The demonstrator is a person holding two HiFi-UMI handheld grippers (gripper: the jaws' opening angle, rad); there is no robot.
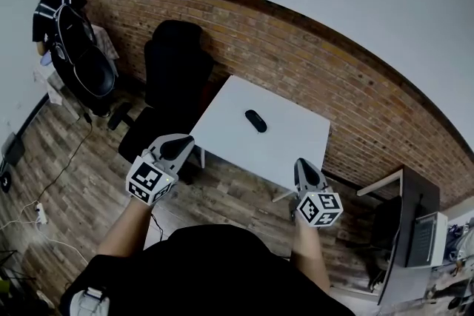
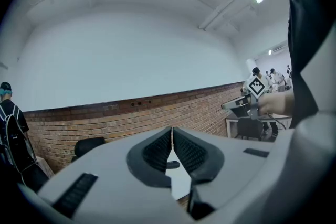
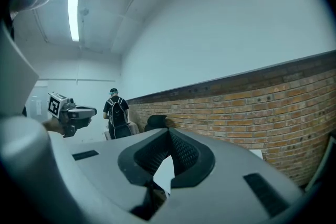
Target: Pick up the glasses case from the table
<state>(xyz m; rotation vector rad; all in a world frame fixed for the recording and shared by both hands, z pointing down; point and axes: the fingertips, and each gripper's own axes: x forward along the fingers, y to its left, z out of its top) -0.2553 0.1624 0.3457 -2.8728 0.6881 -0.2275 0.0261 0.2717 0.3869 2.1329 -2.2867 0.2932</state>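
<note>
A red brick wall [image 1: 311, 63] backs a white rectangular table [image 1: 296, 140]. Short of its near edge hover the grey left gripper [image 1: 180, 144] and grey right gripper [image 1: 305, 168], both with jaws pressed together on nothing. Near the tabletop's middle lies the small black oblong glasses case [image 1: 255, 120], smooth and round-ended.
</note>
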